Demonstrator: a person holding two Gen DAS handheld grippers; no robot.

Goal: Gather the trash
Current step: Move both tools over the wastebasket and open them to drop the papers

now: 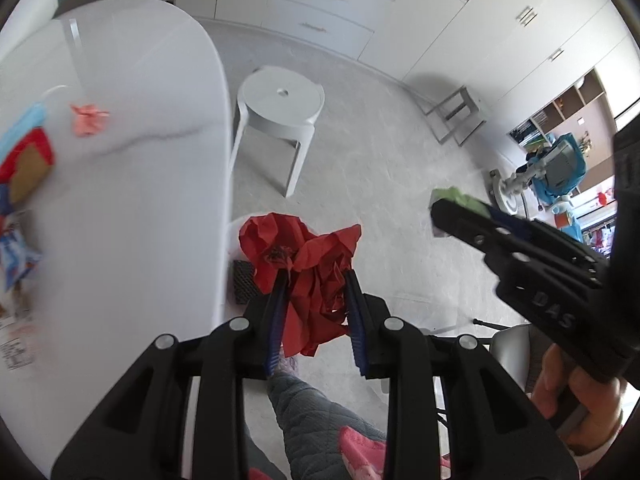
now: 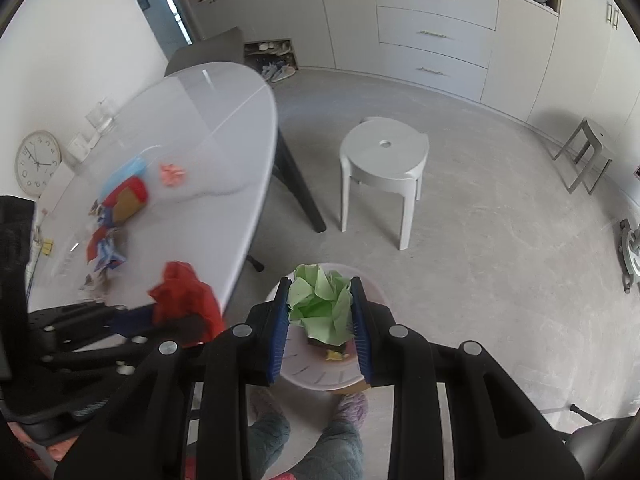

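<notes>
You are carrying two crumpled paper wads, and both will handle as next to nothing: light, soft, springy, likely to puff back out when released, so a pinch across the bulk of the ball is the hold to keep. The red paper wad (image 1: pixel 304 276) sits low in the centre of the left wrist view, clenched between the blue pads of the left gripper (image 1: pixel 316 284); it is deeply creased, with loose flaps sticking out above and below the pads. The green paper wad (image 2: pixel 320 304) is pale, tightly scrunched, and squeezed in the right gripper (image 2: pixel 320 308) at lower centre of the right wrist view. Directly beneath it lies a round pale bin (image 2: pixel 320 376) with scraps already inside, just ahead of your slippered feet. Off to the left of the frame, the white table (image 2: pixel 224 152) still bears a pink paper wad (image 2: pixel 173 174) and a clutter of wrappers (image 2: pixel 116 216)
</notes>
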